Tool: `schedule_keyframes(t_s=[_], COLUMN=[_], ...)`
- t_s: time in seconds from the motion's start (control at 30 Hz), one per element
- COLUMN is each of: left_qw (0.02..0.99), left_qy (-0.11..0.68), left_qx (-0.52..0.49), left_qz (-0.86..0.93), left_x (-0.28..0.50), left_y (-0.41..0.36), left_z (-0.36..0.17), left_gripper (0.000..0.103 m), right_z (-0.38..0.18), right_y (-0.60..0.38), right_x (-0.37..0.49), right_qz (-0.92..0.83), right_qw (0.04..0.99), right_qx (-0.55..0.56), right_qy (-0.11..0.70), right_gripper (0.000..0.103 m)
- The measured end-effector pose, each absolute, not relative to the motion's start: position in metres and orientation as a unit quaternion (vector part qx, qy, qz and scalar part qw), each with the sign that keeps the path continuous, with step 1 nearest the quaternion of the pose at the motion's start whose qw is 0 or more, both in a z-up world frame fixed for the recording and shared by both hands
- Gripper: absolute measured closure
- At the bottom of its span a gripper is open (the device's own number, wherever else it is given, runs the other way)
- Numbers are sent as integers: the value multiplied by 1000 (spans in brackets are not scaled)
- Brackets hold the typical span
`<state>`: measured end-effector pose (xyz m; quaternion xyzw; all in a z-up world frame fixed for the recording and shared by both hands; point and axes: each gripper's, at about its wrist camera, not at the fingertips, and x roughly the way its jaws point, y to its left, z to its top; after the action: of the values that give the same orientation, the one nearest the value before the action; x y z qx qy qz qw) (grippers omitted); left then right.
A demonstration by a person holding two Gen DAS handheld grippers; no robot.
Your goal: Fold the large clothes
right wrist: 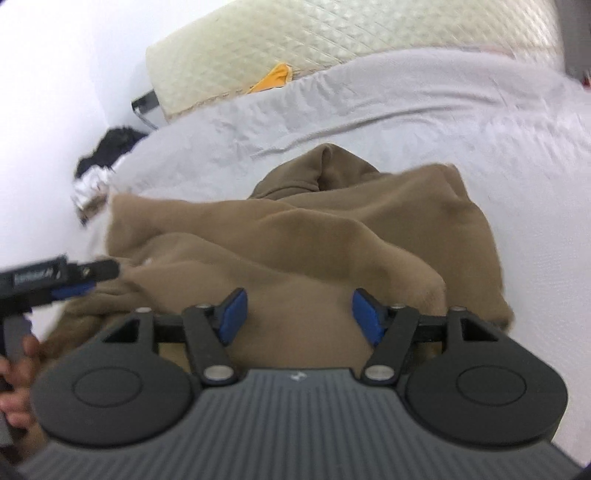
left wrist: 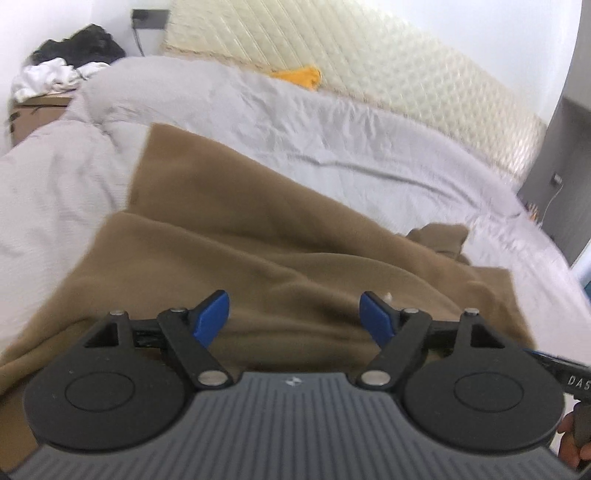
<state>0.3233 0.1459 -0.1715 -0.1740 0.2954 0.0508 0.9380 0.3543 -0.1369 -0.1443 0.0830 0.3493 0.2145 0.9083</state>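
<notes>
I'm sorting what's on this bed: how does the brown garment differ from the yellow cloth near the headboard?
The brown garment is large and spread across the near side of the grey sheet; the yellow cloth shows only as a small piece at the far edge, against the quilted headboard. The brown garment lies under the open grippers; the yellow cloth lies well beyond them. Both are soft fabric resting on the bed.

- The right gripper (right wrist: 297, 314) hangs over a brown garment (right wrist: 332, 236), its blue fingers (right wrist: 233, 314) spread apart with nothing pinched between them.
- The garment lies rumpled on a bed (right wrist: 480, 122) with a pale grey sheet; a hood-like bulge (right wrist: 317, 170) sits at its far edge.
- The left gripper (right wrist: 70, 282) reaches in from the left edge, held by a hand (right wrist: 18, 373); its tips are blurred against the cloth.
- A cream quilted headboard (right wrist: 332, 33) stands behind the bed, with an orange cloth (right wrist: 273, 79) at its foot.
- Dark and white clothes (right wrist: 103, 162) are heaped beside the bed.
</notes>
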Motion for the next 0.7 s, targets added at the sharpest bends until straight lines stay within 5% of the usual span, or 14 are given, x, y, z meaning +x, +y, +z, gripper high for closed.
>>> schedule_keyframes(t_s=[0.33,0.7], left_qw=[890,764], left_qy=[377,482], left_qx=[-238,-378], left_qz=[96,202], left_x=[192,118], left_y=[221,298], left_z=[-128,-183], left_gripper=[21,21], right_z=[-122,-173], right_y=[-208,-269], right_x=[282,253], right_qz=[128,34], right_qw=[878,786], right_qx=[137,253], right_qy=[441,563], right_gripper=[21,21])
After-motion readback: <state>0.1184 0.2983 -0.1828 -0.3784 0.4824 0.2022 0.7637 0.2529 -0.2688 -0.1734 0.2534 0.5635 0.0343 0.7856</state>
